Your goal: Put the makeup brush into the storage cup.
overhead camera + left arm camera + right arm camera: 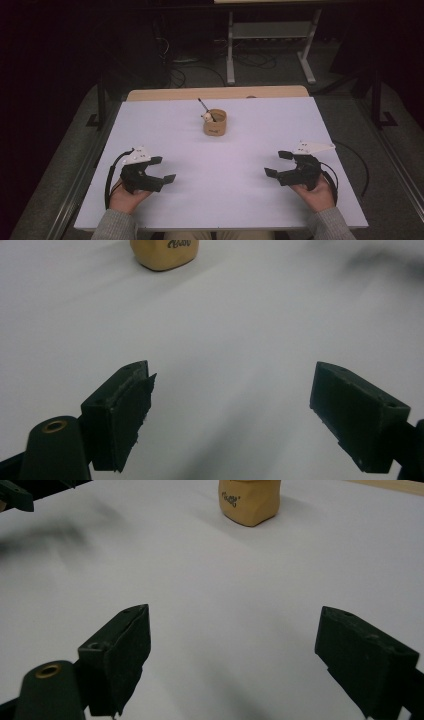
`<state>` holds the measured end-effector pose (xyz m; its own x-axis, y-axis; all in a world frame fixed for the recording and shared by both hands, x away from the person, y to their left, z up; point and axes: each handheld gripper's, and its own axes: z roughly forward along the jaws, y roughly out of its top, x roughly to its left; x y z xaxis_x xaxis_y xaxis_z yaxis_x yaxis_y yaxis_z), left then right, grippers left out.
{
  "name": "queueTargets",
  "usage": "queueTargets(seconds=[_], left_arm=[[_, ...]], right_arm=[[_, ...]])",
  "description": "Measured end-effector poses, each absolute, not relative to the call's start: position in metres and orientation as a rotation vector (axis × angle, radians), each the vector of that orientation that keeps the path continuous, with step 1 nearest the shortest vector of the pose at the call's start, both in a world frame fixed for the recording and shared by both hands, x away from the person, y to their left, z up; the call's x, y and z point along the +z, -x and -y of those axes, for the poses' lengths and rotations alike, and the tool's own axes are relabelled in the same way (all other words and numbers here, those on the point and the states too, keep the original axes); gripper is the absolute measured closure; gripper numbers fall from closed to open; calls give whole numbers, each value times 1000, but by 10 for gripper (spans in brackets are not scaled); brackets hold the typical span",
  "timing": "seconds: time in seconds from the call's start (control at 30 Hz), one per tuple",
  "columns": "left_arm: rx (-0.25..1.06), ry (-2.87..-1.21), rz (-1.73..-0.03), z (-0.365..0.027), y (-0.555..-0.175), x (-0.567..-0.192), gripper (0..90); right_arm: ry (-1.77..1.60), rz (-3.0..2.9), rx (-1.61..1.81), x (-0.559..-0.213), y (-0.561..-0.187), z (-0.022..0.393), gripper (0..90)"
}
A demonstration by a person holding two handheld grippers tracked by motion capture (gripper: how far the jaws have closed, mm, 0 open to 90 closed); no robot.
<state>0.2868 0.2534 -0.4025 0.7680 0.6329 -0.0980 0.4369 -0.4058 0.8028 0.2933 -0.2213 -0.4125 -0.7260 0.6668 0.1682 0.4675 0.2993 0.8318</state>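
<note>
Nearest the lens, I am seeing two grey sleeves at the bottom edge of the high view, with a hand on each tool. I am holding the left tool [165, 169] low over the white surface [225, 200], its jaws spread wide and grasping nothing. I am holding the right tool [278, 163] the same way: jaws released, nothing between them.

Landmark: the tan cup [215, 122]. It is standing upright on the surface, toward the far side and about midway across. A thin dark stick [205, 106] is leaning out of the cup, tilting toward the far left, and a small pale object [206, 117] is sitting at the cup's rim just beside the stick; I cannot tell what it is. There is dark lettering on the cup's near wall.

Both tools are lying well nearer to me than the cup, one to each side of it, well apart from it and from each other. In the left gripper view the cup [164, 252] is showing at the top edge, left of centre, beyond the open jaws, with bare surface [225, 340] in between. In the right gripper view the cup [250, 500] is sitting at the top, a little right of centre, again beyond the spread jaws.

Beyond the cup, a strip of bare wood [215, 93] is edging the far side of the surface.
</note>
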Motion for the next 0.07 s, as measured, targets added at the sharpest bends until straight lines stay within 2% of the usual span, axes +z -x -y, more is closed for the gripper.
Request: queueTargets(seconds=[0.07], left_arm=[[282,-2063,-795,-254,-287,-402,162]], right_arm=[[-1042,-2365,1391,-413,-294,221,137]])
